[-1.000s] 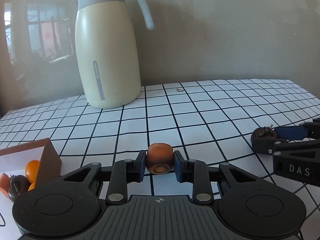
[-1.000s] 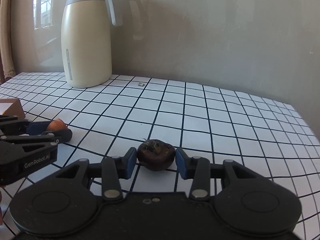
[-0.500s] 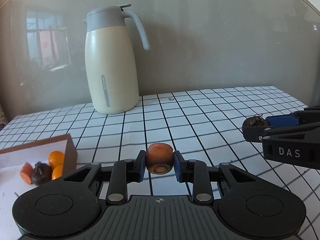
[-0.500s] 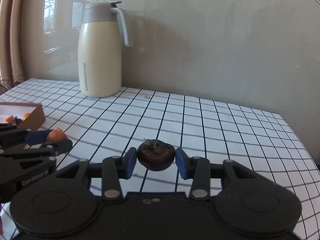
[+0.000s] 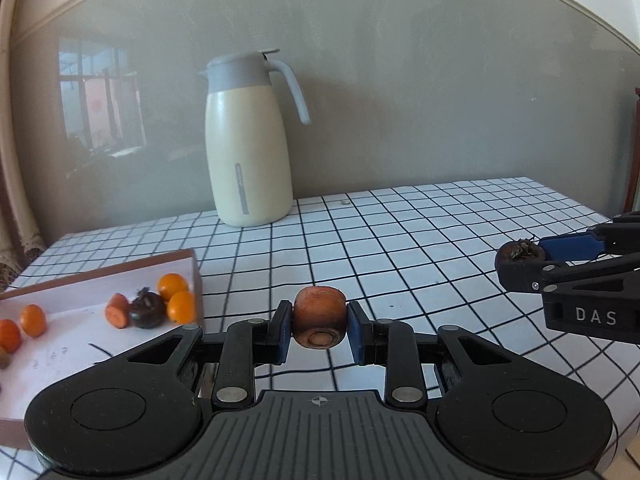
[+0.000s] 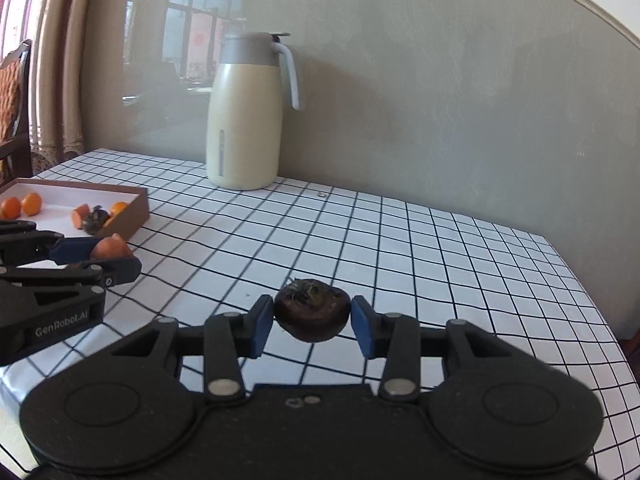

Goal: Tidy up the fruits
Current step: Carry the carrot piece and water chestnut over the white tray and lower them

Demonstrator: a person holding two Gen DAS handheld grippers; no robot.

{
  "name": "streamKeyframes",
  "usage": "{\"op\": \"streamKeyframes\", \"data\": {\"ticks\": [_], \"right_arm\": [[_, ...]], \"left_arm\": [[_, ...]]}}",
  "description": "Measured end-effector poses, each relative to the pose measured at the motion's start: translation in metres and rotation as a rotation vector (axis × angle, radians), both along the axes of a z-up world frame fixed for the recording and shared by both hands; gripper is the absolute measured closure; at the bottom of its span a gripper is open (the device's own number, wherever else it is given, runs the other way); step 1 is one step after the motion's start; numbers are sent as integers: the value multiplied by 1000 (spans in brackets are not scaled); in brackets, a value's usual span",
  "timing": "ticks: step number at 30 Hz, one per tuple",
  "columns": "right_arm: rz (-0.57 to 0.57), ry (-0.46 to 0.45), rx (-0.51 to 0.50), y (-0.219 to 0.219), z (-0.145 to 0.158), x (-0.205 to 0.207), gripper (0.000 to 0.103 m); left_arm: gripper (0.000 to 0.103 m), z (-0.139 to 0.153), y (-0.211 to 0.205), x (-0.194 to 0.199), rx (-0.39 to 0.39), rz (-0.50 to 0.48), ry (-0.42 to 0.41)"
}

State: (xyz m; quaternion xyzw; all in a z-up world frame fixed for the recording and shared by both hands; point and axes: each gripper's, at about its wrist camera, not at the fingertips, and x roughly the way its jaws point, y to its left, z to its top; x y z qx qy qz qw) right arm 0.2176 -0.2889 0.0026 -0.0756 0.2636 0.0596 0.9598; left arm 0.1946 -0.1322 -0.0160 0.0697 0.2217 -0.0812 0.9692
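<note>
Grey plaster wall is backing a tabletop (image 5: 420, 236) covered in a white cloth with a black grid; a tall cream thermos jug with a grey lid and handle (image 5: 248, 148) is standing near its far edge.

Item, left gripper (image 5: 319, 330): black frame, blue pads, fingers narrowed and clamping a short orange-brown carrot stub with a cut end (image 5: 319, 316), which is hanging clear above the cloth. Lettering "GenRobot.AI" is showing on its side in the right wrist view.

Item, right gripper (image 6: 312, 322): same build, fingers narrowed on a dark purple-brown round fruit with a dried calyx (image 6: 311, 310), also held off the cloth. Lettering "DAS" is reading on its flank in the left wrist view.

Item, shallow brown cardboard box with a white floor (image 5: 120, 270), sitting by the tabletop's left edge: already holding several small orange citrus fruits (image 5: 172, 286), one orange carrot piece (image 5: 117, 315) and one dark fruit (image 5: 147, 312).

Progress, as judged: sorting is partly done; both carried pieces are still waiting to be delivered, probably into the box. No loose fruit is showing on the cloth.
</note>
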Motion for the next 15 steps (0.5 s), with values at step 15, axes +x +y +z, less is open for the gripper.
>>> {"op": "streamKeyframes", "data": {"ticks": [15], "right_arm": [[204,-61,11,71,18,-41,69]], "left_arm": [[74,21,79,-62,-6,157,-67]]}}
